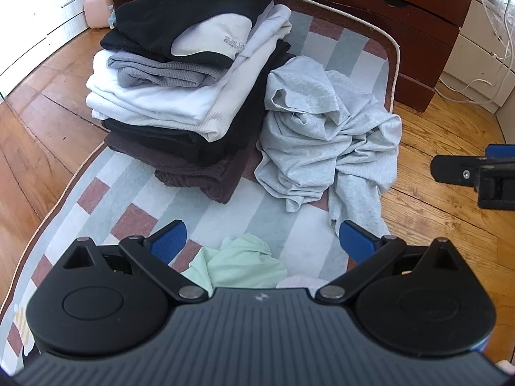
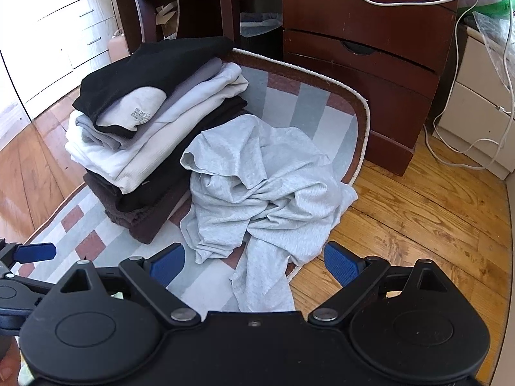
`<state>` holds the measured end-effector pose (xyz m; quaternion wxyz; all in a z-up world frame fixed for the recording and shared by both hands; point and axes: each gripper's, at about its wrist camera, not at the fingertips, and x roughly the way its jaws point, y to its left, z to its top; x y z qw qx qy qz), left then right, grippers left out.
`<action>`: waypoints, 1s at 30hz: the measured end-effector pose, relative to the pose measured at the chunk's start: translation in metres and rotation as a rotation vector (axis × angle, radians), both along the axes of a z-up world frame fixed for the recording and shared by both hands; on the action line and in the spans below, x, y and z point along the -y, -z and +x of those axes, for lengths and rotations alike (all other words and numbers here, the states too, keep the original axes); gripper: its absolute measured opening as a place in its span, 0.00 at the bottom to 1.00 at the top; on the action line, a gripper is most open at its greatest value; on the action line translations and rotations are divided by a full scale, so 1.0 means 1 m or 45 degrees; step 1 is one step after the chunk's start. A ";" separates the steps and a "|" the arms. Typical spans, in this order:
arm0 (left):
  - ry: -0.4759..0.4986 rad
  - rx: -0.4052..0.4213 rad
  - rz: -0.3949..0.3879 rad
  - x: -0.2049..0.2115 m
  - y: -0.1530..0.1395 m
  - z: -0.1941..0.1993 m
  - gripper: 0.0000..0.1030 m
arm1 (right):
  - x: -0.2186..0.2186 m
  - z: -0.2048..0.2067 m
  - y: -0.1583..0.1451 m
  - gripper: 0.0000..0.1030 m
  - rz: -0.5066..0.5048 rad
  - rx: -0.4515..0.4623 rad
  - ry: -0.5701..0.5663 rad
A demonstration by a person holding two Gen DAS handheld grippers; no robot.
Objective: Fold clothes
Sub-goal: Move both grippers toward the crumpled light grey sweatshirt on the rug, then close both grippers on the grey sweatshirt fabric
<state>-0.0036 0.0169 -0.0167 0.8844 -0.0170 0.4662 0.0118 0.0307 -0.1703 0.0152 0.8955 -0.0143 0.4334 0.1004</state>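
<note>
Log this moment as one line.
phase: before grasp | left gripper: open, empty | right gripper: open, empty | grey garment: crumpled on mat, beside folded stack | green garment: unfolded

The right gripper [image 2: 254, 262] hung with its blue pads spread wide, gripping nothing. Just ahead of it lay a crumpled grey garment [image 2: 260, 189], one end trailing between the fingers. Ahead-left stood a stack of folded clothes [image 2: 151, 122].

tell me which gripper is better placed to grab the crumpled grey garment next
Right, probably. The right gripper is open with the grey garment trailing between its fingers. The left gripper, also open, sits over a green cloth.
</note>
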 end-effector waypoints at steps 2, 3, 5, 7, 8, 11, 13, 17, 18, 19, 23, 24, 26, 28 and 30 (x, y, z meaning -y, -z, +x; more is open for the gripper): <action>0.001 -0.002 -0.001 0.000 0.000 0.000 1.00 | 0.000 0.000 0.000 0.93 -0.002 -0.003 -0.003; 0.001 -0.004 0.000 0.000 0.001 0.000 1.00 | -0.001 0.000 0.000 0.93 -0.002 -0.004 -0.003; 0.002 -0.007 0.000 0.000 0.001 0.001 1.00 | -0.001 0.000 0.001 0.93 -0.002 -0.005 -0.004; 0.002 -0.011 0.001 0.001 0.002 0.001 1.00 | -0.001 0.000 0.001 0.93 -0.002 -0.007 -0.004; 0.002 -0.012 0.001 0.001 0.002 0.001 1.00 | -0.001 0.000 0.001 0.93 -0.003 -0.009 -0.005; -0.001 -0.018 0.005 0.001 0.003 0.002 1.00 | -0.002 0.000 0.002 0.93 -0.007 -0.012 -0.009; -0.006 -0.020 0.003 0.001 0.003 0.002 1.00 | -0.001 0.001 0.003 0.93 -0.007 -0.011 -0.009; -0.009 -0.030 0.005 0.000 0.006 0.004 1.00 | 0.000 0.004 0.005 0.93 -0.004 -0.014 -0.011; -0.010 -0.031 -0.002 -0.001 0.007 0.004 1.00 | 0.000 0.004 0.006 0.93 -0.004 -0.015 -0.012; -0.010 -0.031 -0.008 -0.001 0.008 0.005 1.00 | 0.001 0.005 0.006 0.93 -0.003 -0.015 -0.012; -0.021 -0.025 -0.071 -0.005 0.013 0.007 1.00 | 0.003 0.008 0.009 0.93 0.003 -0.015 -0.015; -0.029 -0.018 -0.115 -0.008 0.015 0.008 1.00 | 0.004 0.011 0.012 0.93 0.017 -0.005 -0.020; -0.074 0.022 -0.180 -0.014 0.019 0.010 1.00 | 0.008 0.018 0.018 0.93 0.044 0.016 -0.030; -0.172 0.096 -0.198 -0.019 0.025 0.009 1.00 | 0.012 0.025 0.024 0.93 0.071 0.037 -0.040; -0.232 0.112 -0.170 -0.020 0.032 0.013 1.00 | 0.016 0.033 0.030 0.93 0.098 0.058 -0.050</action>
